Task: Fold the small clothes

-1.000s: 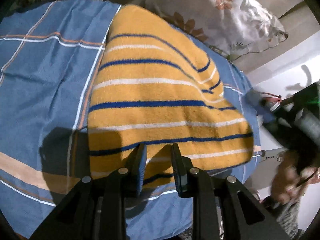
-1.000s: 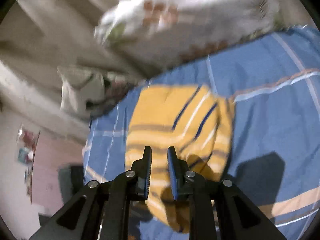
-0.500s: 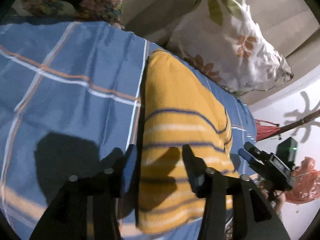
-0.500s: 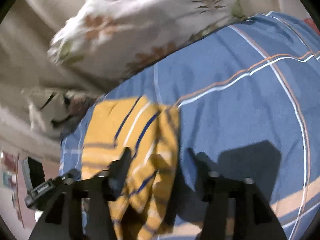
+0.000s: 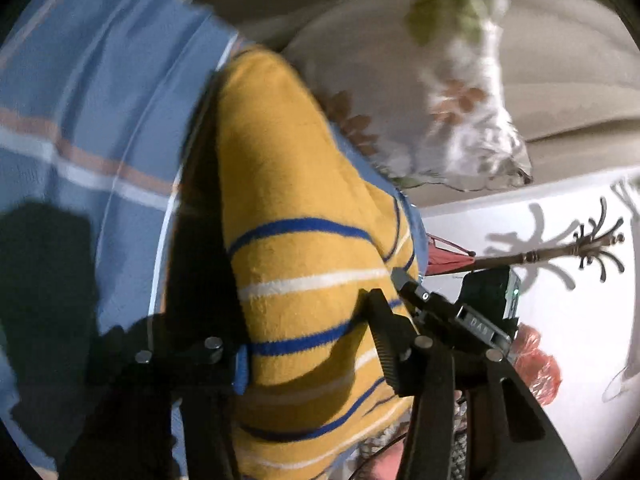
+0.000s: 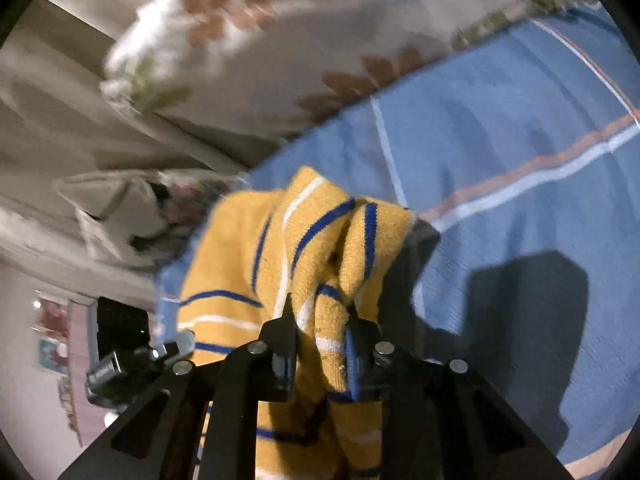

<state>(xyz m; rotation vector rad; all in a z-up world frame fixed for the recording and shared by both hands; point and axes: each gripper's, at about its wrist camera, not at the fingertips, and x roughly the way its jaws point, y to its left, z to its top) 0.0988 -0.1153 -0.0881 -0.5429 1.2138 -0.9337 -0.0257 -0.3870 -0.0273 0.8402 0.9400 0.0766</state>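
**Bedroom under hard light**

A blue bedspread point(image 5: 100, 92) crossed by white and orange lines covers the bed. A white pillow point(image 6: 304, 32) printed with brown leaves lies at its edge against a beige headboard point(image 5: 560, 92). Past the bed, a dark wooden coat stand point(image 5: 576, 248) throws a sharp branching shadow on the white wall point(image 5: 580, 320). Deep black shadows fall across the bedspread.

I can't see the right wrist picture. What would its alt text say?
The right hand-held gripper is closing on a bunched fold of a yellow knit garment with blue and white stripes, above a blue checked bedsheet. A floral pillow lies beyond it.
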